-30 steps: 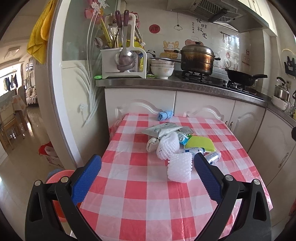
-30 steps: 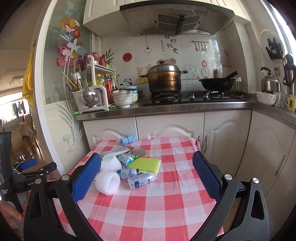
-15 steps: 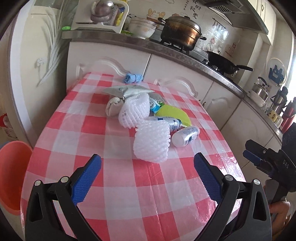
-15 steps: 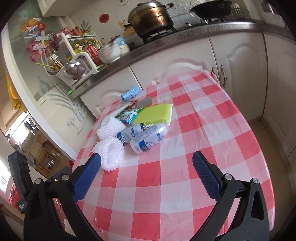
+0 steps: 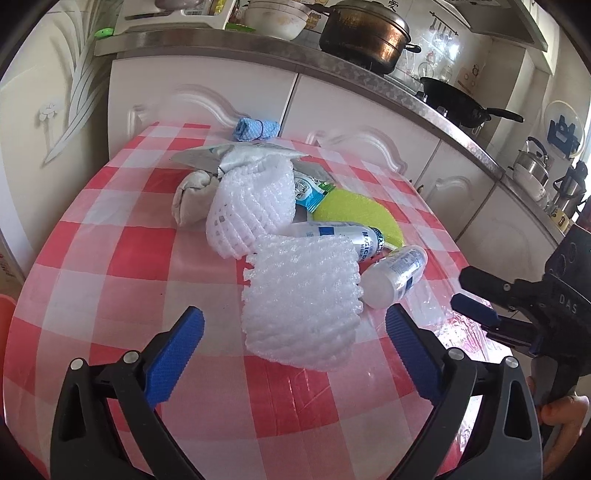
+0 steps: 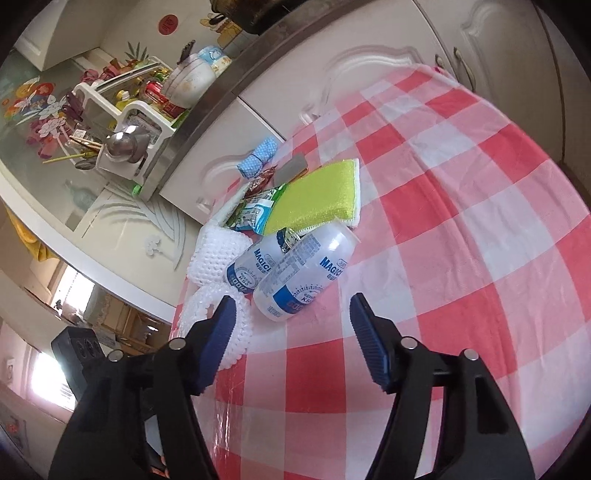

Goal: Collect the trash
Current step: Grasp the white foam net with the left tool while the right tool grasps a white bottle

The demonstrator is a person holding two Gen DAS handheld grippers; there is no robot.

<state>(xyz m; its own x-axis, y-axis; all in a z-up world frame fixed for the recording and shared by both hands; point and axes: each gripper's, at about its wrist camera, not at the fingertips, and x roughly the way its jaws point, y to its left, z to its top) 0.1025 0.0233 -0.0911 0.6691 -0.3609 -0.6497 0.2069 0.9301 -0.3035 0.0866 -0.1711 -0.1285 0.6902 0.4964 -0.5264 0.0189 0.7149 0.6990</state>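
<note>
A pile of trash lies on the red-and-white checked table [image 5: 122, 258]. A white foam net [image 5: 303, 302] lies just ahead of my left gripper [image 5: 291, 321], which is open with nothing touching its pads. Behind it lie a second foam net [image 5: 251, 210], two white plastic bottles [image 5: 395, 275], a yellow sponge [image 5: 354, 210] and foil wrappers [image 5: 240, 155]. My right gripper [image 6: 291, 306] points at the nearer bottle [image 6: 303, 273]. Its jaws are closing, the bottle's base lies at the fingertips, and the pads do not press it. The right gripper [image 5: 469, 295] also shows at the table's right edge.
A blue rolled cloth [image 5: 255, 129] lies at the table's far edge against white cabinets [image 5: 207, 92]. The counter above carries a pot [image 5: 365, 33], a wok [image 5: 458, 99] and a dish rack [image 6: 125, 122]. An orange bin [image 5: 5, 314] stands left of the table.
Both grippers have come down and in toward the trash pile. The right gripper has rolled and its jaws have narrowed. The foam net now lies close before the left fingers.
</note>
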